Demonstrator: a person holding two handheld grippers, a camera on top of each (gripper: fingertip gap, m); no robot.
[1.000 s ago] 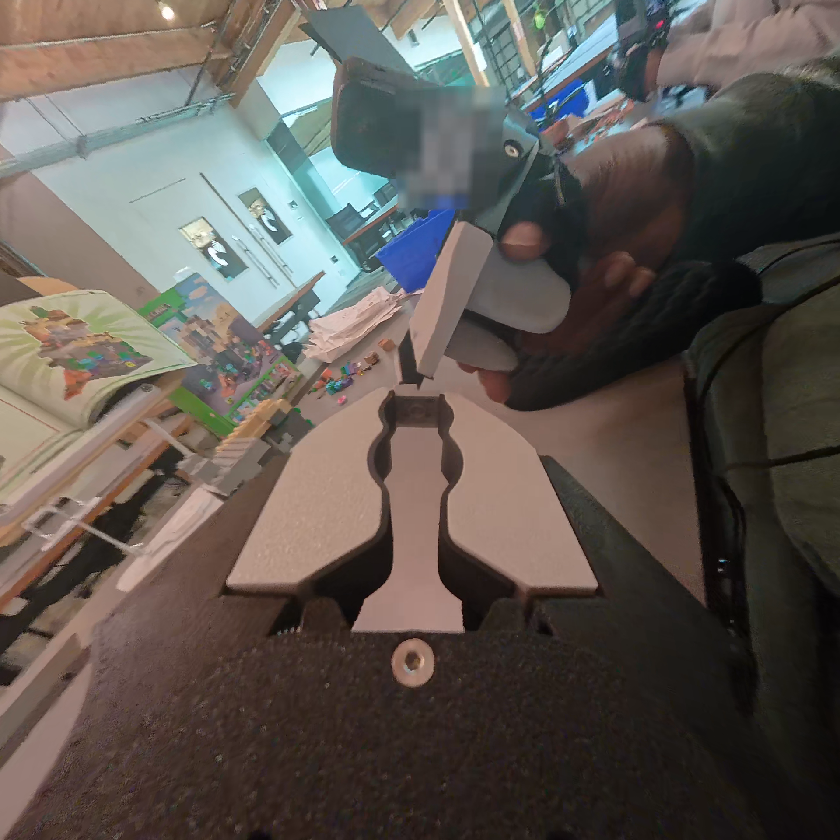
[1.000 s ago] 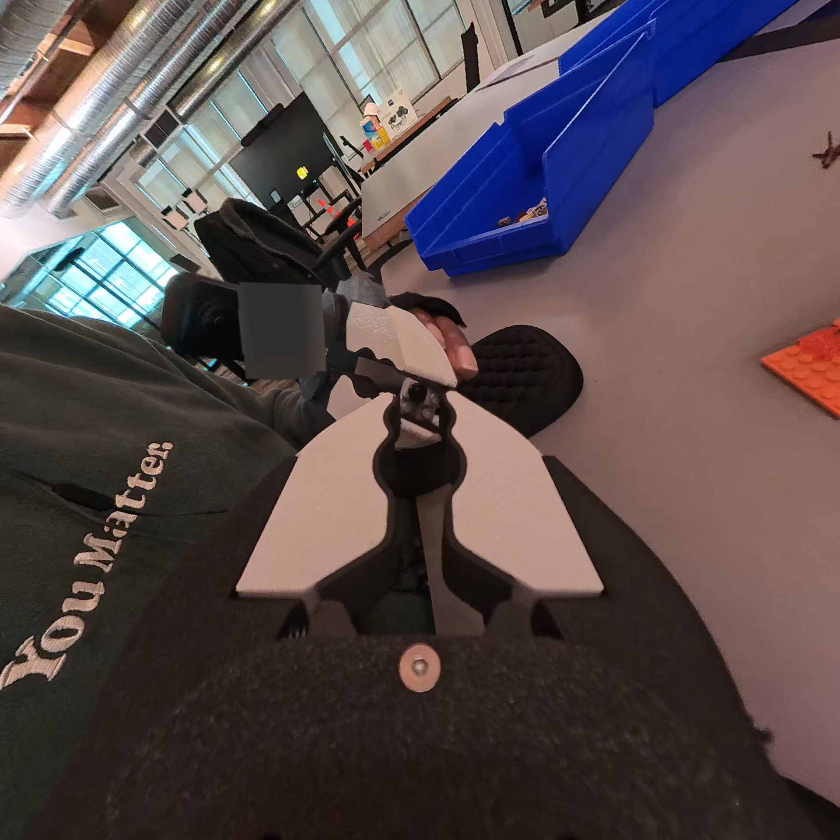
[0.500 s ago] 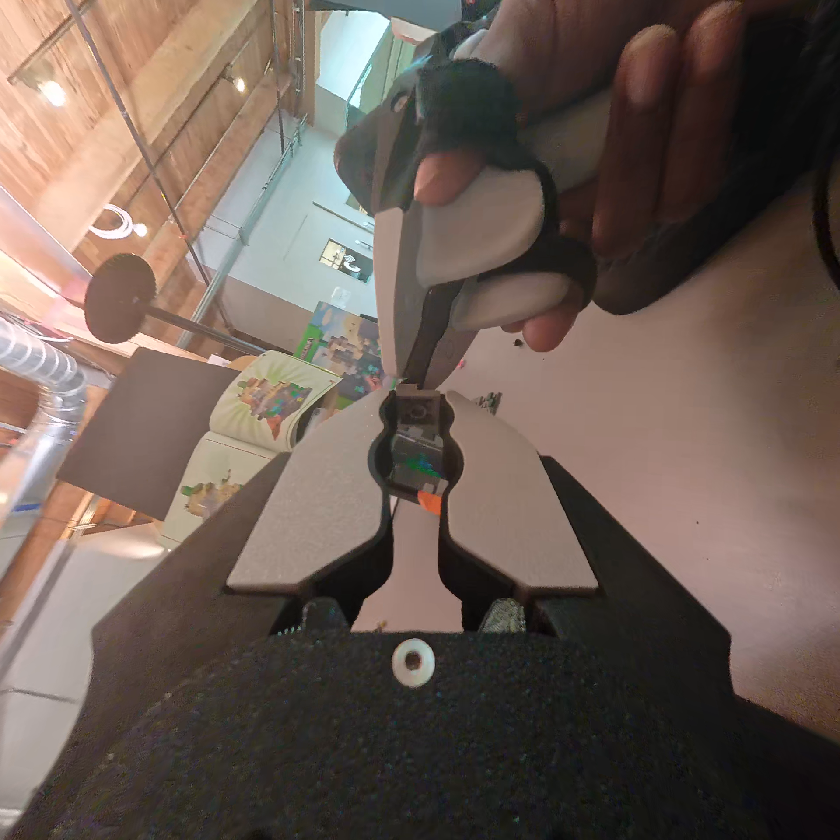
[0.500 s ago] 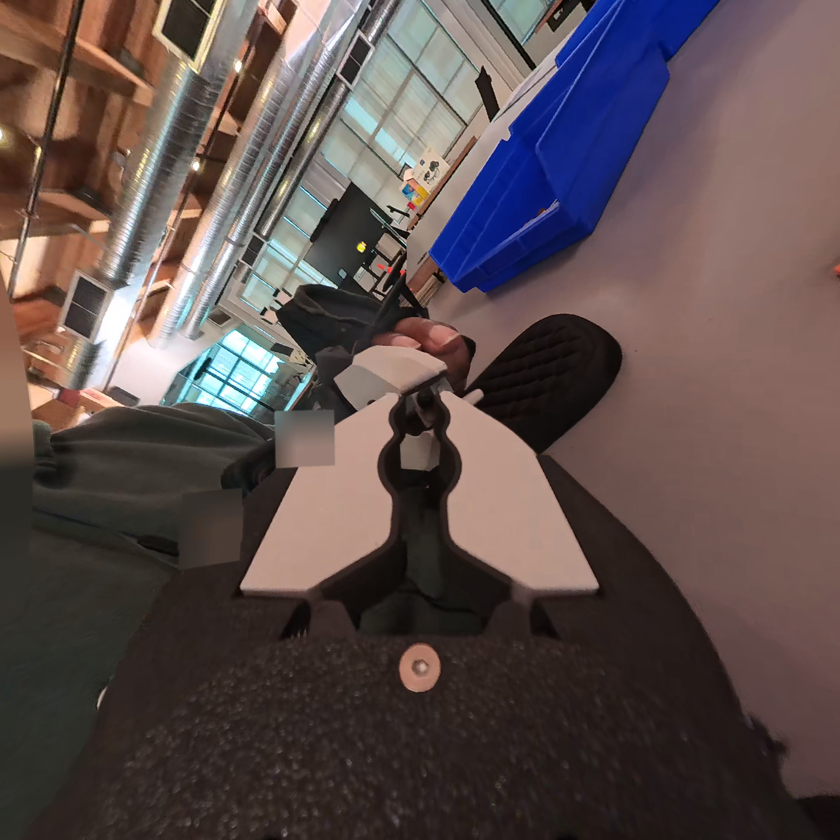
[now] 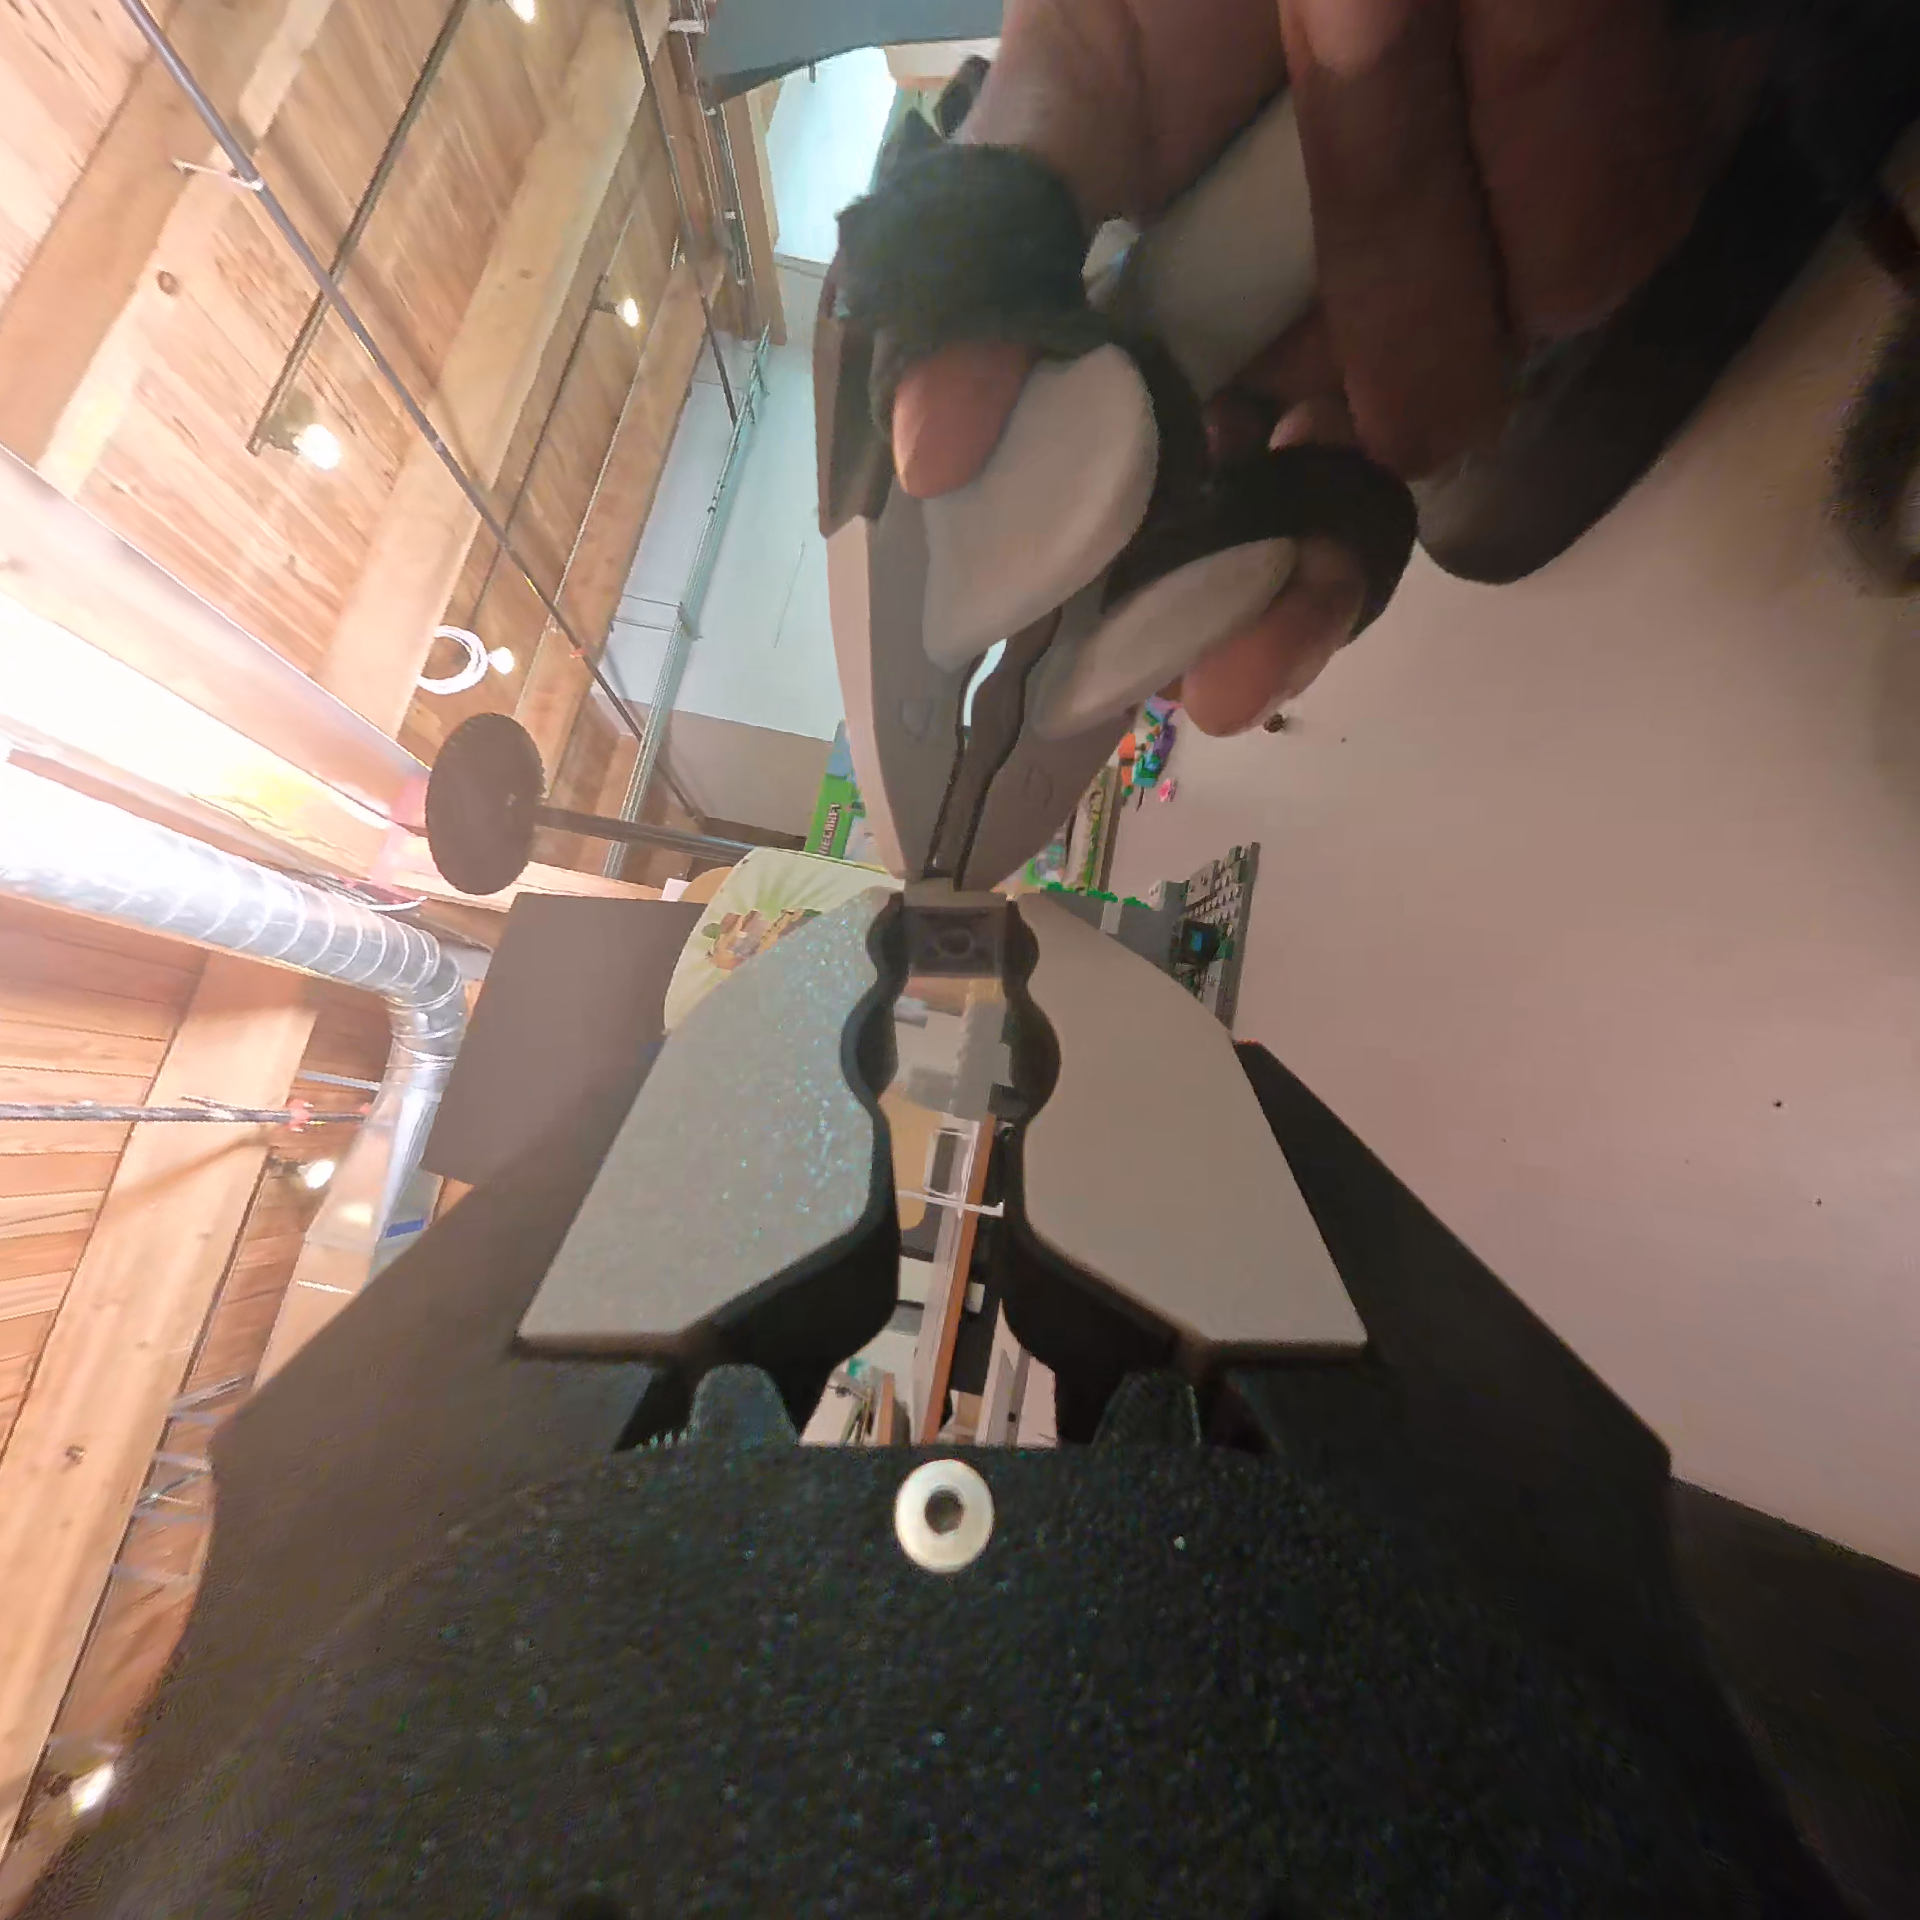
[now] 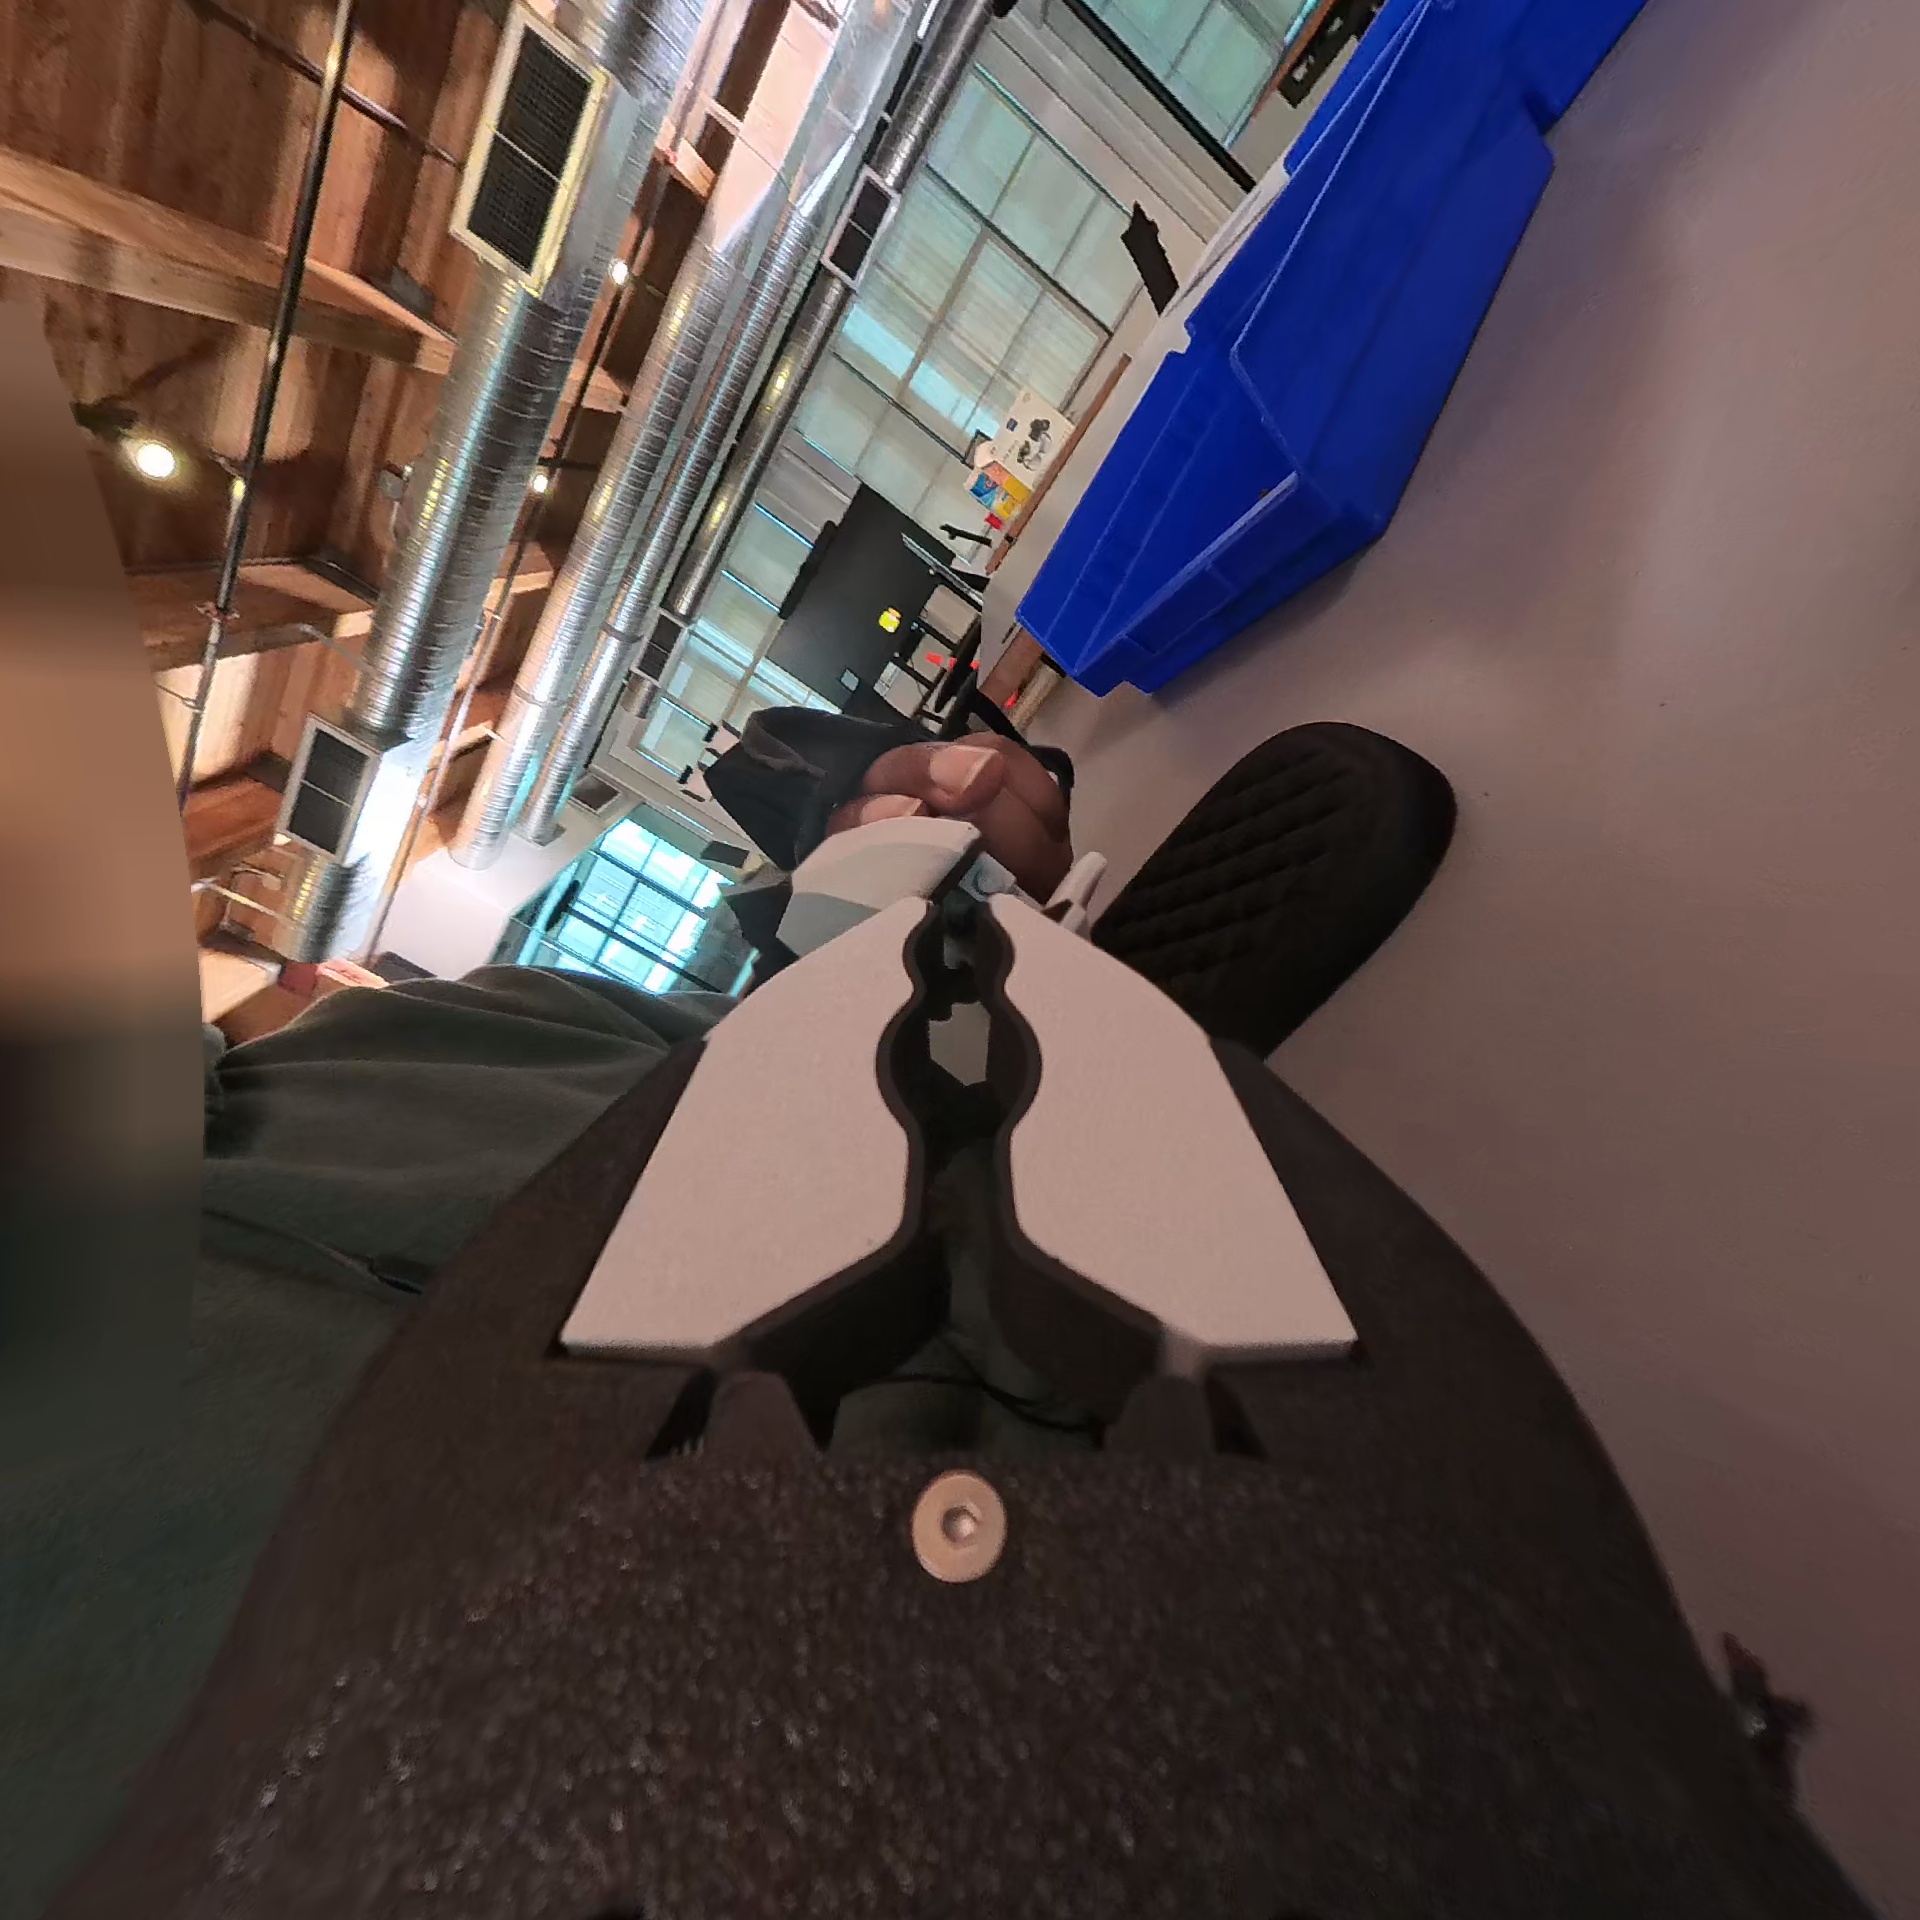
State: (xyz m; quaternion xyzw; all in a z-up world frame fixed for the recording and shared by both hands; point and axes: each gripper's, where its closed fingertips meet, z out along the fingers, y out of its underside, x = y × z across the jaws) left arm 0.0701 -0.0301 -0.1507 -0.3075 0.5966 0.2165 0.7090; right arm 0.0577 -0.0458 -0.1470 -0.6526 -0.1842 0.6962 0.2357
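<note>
While my left gripper (image 5: 951, 940) pinches a small dark grey studded brick (image 5: 948, 943), my right gripper (image 6: 961, 914), fingertips nearly together, meets that brick.

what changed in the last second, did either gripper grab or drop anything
Both views swung up toward the ceiling as the grippers tilted. The right gripper closed in until its tips sit against the dark grey brick clamped in the left gripper. Nothing was dropped. The right gripper's own hold is unclear. The blue bins and table stayed put.
</note>
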